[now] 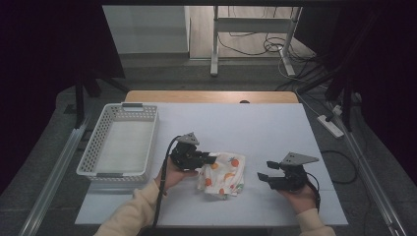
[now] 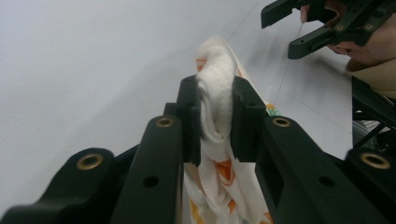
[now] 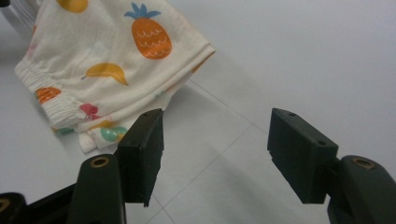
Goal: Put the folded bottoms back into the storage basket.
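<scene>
The fingers (image 2: 189, 119) of the left gripper (image 1: 211, 159) were clenched on a bunched fold of a white fruit-print cloth (image 1: 222, 175), whose free end hung down to the white table (image 1: 246, 123) between the two hands. The right gripper (image 1: 264, 177) hovered just beside the cloth, its jaws spread apart with nothing between them. A white perforated basket (image 1: 93, 152) stood at the table's left edge

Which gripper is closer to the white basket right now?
Left. The left gripper, clamped on the fruit-print cloth, sits just right of the basket. The right gripper is farther right, beyond the cloth, jaws open.
</scene>
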Action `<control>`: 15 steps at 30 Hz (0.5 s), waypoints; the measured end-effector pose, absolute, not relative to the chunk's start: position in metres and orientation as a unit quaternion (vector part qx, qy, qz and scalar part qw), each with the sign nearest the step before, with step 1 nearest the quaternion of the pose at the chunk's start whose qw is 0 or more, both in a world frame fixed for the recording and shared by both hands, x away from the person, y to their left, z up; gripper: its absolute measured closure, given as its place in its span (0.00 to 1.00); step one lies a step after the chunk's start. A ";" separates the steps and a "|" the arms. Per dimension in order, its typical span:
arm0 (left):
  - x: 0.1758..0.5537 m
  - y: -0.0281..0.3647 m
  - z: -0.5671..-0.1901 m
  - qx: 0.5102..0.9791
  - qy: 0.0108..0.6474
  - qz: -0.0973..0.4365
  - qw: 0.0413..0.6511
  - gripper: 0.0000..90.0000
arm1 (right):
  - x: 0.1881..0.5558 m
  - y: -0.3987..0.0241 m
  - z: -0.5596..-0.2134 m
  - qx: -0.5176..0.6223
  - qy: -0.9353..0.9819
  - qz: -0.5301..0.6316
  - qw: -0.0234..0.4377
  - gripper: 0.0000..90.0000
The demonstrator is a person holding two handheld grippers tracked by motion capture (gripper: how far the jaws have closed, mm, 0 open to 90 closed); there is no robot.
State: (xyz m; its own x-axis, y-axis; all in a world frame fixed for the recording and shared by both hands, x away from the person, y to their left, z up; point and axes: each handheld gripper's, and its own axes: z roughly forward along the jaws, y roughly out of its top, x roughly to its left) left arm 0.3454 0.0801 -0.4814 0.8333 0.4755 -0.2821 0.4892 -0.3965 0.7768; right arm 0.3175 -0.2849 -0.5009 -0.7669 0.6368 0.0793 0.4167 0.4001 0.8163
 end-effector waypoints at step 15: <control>0.341 0.089 -0.461 0.828 0.272 0.002 0.490 0.85 | 0.319 -0.287 -0.503 0.323 0.824 0.449 0.119 0.39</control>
